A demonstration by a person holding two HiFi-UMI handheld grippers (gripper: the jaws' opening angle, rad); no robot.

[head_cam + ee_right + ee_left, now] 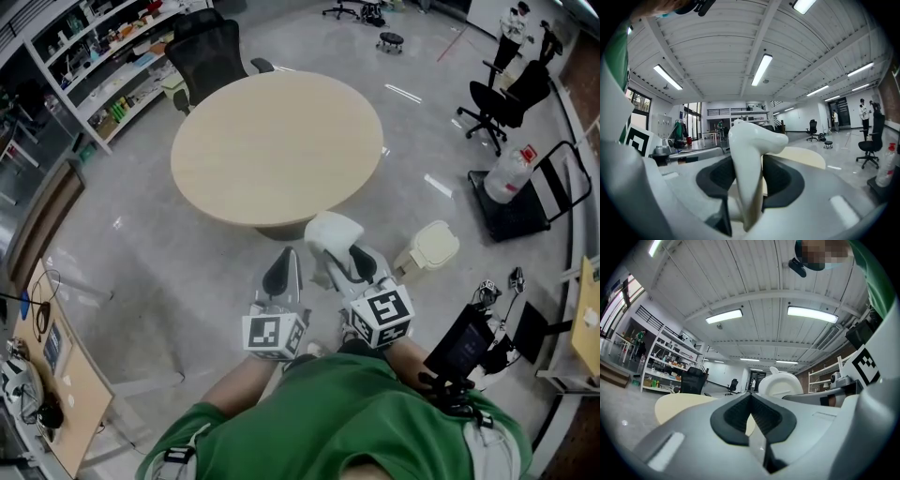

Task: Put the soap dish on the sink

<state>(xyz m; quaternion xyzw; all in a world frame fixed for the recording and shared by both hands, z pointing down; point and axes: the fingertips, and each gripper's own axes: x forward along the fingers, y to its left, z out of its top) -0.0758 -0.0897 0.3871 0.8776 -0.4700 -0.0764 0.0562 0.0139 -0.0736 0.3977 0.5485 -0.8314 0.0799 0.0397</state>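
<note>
A round, pale beige worktop (pixel 277 145) fills the upper middle of the frame. It stands on a dark central base (pixel 281 231) on the glossy grey floor (pixel 178 272). A black office chair (pixel 211 52) stands at the worktop's upper left edge. Lower right of the worktop, a cream lidded bin (pixel 429 249) sits on the floor. At the right edge, a black trolley (pixel 514 214) carries a clear water jug (pixel 509 175), with more black chairs (pixel 502 101) above it. A shelf rack (pixel 103 70) lines the upper left.
</note>
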